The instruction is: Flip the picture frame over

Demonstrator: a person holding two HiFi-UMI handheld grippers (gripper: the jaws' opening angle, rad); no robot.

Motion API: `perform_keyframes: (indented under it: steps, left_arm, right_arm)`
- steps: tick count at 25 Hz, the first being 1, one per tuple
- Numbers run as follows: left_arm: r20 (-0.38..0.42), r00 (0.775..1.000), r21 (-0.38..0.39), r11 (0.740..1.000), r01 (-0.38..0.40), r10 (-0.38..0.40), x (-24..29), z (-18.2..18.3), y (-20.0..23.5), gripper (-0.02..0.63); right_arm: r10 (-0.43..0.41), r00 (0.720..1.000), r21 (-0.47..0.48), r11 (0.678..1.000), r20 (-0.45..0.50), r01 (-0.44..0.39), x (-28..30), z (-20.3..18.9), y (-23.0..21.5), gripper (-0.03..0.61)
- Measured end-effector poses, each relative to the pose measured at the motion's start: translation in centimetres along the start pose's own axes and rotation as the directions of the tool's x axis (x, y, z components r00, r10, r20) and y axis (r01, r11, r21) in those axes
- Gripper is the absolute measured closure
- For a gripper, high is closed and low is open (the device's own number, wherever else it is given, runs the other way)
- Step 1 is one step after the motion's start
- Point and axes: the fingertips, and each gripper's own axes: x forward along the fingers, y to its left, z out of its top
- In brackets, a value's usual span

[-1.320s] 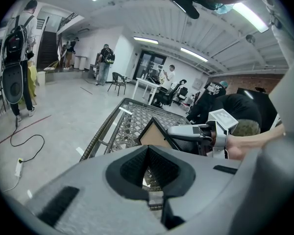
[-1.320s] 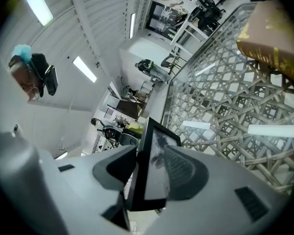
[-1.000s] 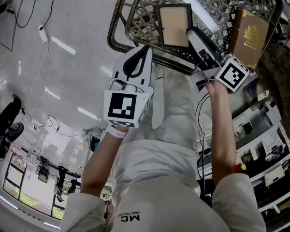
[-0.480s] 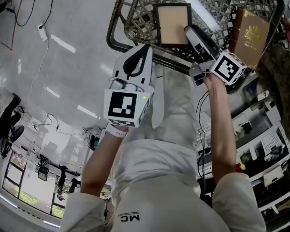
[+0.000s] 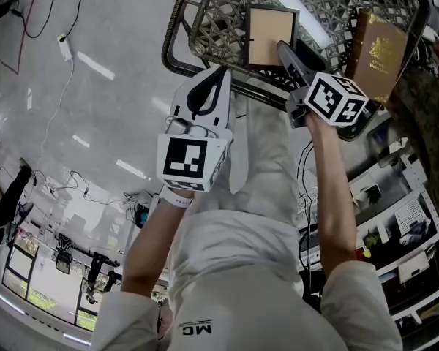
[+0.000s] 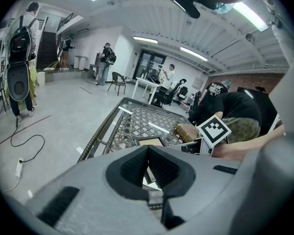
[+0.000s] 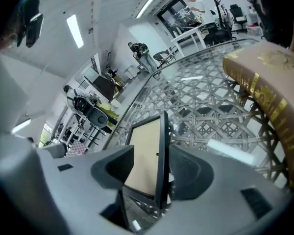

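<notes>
Dark-rimmed picture frame (image 5: pixel 271 35) stands near upright on lattice surface (image 5: pixel 219 13), btwn right gripper (image 7: pixel 152 151) jaws, which were just opening wide, no grip. Light, stiff, prob. fragile: take by rim. Left gripper (image 6: pixel 148 151) jaws closed, empty.

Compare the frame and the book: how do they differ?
The frame is thin and dark-rimmed with a plain tan panel; the book is thick and brown with gold print. The frame sits between the right tongs' jaws, which have just been opening; the book lies untouched on the table. Both are rectangular.
</notes>
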Motion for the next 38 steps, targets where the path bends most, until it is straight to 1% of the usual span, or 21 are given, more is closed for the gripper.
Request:
perform_keyframes:
  steps: [3, 9, 12, 15, 17, 20, 22, 25, 28, 32, 35, 38]
  left_arm:
    - [0.007, 1.000, -0.004, 1.000, -0.009, 0.009, -0.4, 0.0, -0.1, 0.594]
    - [0.025, 1.000, -0.005, 1.000, -0.010, 0.011, -2.4, 1.3, -1.6, 0.594]
    - [0.047, 0.999, -0.005, 1.000, -0.012, 0.012, -3.7, 2.6, -2.2, 0.594]
    - [0.071, 0.997, 0.001, 1.000, -0.011, 0.011, -5.5, 4.5, -3.1, 0.594]
    - [0.087, 0.996, 0.009, 1.000, -0.007, 0.006, -7.0, 6.0, -3.9, 0.594]
    - [0.115, 0.993, 0.023, 1.000, -0.004, 0.001, -9.2, 8.3, -4.7, 0.594]
    - [0.142, 0.990, 0.032, 0.999, -0.005, 0.000, -10.5, 9.7, -5.4, 0.594]
    - [0.174, 0.985, 0.046, 0.999, 0.003, -0.010, -12.5, 11.2, -6.6, 0.594]
    - [0.198, 0.979, 0.061, 0.998, 0.026, -0.037, -14.4, 12.6, -7.8, 0.594]
    - [0.229, 0.969, 0.107, 0.991, 0.074, -0.097, -16.5, 15.0, -9.7, 0.594]
    - [0.253, 0.955, 0.161, 0.980, 0.117, -0.156, -17.6, 16.8, -11.2, 0.594]
    - [0.278, 0.941, 0.210, 0.968, 0.139, -0.195, -18.5, 18.2, -12.3, 0.594]
  right_arm:
    - [-0.054, 0.998, -0.054, 0.997, -0.015, 0.053, -0.3, -0.4, -0.6, 0.362]
    - [-0.074, 0.997, -0.077, 0.994, 0.006, 0.074, -2.7, 0.3, 0.5, 0.362]
    - [-0.079, 0.996, -0.142, 0.986, 0.037, 0.083, -4.7, 1.4, 2.3, 0.363]
    - [-0.048, 0.997, -0.178, 0.982, 0.064, 0.058, -7.3, 2.4, 4.9, 0.370]
    - [-0.032, 0.995, -0.193, 0.980, 0.090, 0.049, -9.4, 3.1, 6.7, 0.388]
    - [-0.023, 0.988, -0.224, 0.973, 0.153, 0.057, -12.8, 4.9, 9.4, 0.420]
    - [-0.018, 0.979, -0.246, 0.967, 0.203, 0.069, -14.9, 6.2, 10.9, 0.429]
    - [-0.013, 0.962, -0.260, 0.962, 0.273, 0.086, -18.2, 7.6, 12.9, 0.481]
    - [-0.008, 0.939, -0.254, 0.962, 0.345, 0.101, -21.6, 8.6, 14.7, 0.529]
    - [-0.010, 0.909, -0.278, 0.951, 0.418, 0.138, -25.4, 9.4, 16.9, 0.538]
    - [-0.006, 0.886, -0.311, 0.935, 0.463, 0.170, -27.7, 9.9, 18.4, 0.538]
    - [0.002, 0.866, -0.338, 0.921, 0.500, 0.193, -29.3, 10.0, 19.7, 0.538]
